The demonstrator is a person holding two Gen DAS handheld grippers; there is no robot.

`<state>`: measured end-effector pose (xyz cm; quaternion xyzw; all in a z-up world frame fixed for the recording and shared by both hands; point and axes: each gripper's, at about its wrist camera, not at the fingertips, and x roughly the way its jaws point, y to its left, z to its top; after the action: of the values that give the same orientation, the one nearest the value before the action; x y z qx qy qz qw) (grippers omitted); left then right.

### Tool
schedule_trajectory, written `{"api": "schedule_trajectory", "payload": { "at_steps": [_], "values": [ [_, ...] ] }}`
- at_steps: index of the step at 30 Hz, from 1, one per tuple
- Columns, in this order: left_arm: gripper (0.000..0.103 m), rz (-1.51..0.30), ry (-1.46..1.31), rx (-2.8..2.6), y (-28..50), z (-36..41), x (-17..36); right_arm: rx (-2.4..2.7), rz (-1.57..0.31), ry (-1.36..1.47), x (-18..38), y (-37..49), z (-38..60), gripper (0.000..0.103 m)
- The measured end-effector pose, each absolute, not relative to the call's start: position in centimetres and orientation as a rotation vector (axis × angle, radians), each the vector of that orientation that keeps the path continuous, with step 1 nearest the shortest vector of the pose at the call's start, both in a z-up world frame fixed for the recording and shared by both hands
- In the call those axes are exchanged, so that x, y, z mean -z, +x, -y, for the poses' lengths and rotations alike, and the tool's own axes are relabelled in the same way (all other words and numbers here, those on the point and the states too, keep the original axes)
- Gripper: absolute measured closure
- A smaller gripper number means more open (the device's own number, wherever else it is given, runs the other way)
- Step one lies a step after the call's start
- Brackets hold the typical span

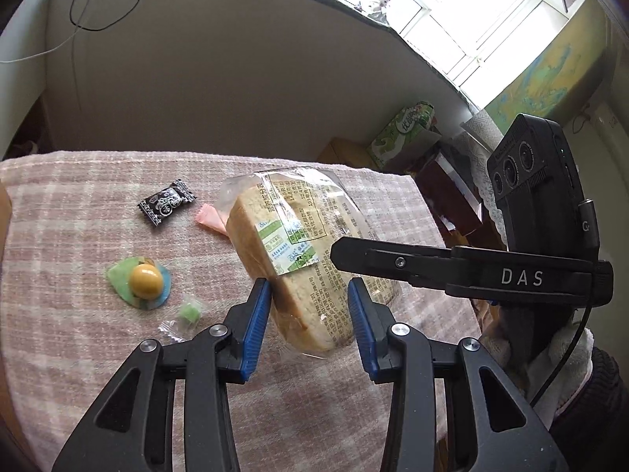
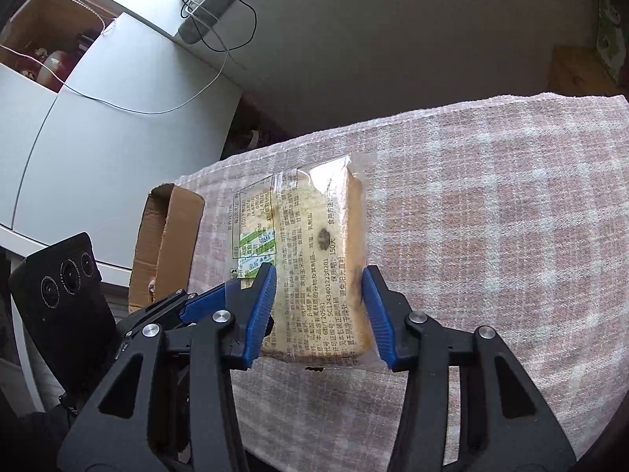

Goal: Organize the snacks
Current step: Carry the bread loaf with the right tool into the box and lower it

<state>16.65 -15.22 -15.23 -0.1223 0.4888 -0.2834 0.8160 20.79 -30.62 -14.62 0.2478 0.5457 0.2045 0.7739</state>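
A wrapped bread slice pack stands on edge above the pink checked cloth. My left gripper has its blue pads on either side of the pack's lower end, touching it. My right gripper is shut on the same pack from the other side, and its finger shows in the left wrist view. On the cloth lie a black candy packet, a pink wrapper, a yellow ball sweet on a green wrapper and a small green candy.
An open cardboard box stands at the table's left edge in the right wrist view. White cabinets are behind it. Green cartons and boxes sit beyond the table's far right. Bare cloth lies right of the pack.
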Motion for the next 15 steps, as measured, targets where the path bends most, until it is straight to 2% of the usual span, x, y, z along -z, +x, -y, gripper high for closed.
{"api": "schedule_trajectory", "payload": {
  "at_steps": [15],
  "values": [
    [0.064,-0.940,-0.351,0.446,14.1,3.9,11.8,-0.617,-1.146,0.433,10.1,22.1,19.4,0.055]
  ]
}}
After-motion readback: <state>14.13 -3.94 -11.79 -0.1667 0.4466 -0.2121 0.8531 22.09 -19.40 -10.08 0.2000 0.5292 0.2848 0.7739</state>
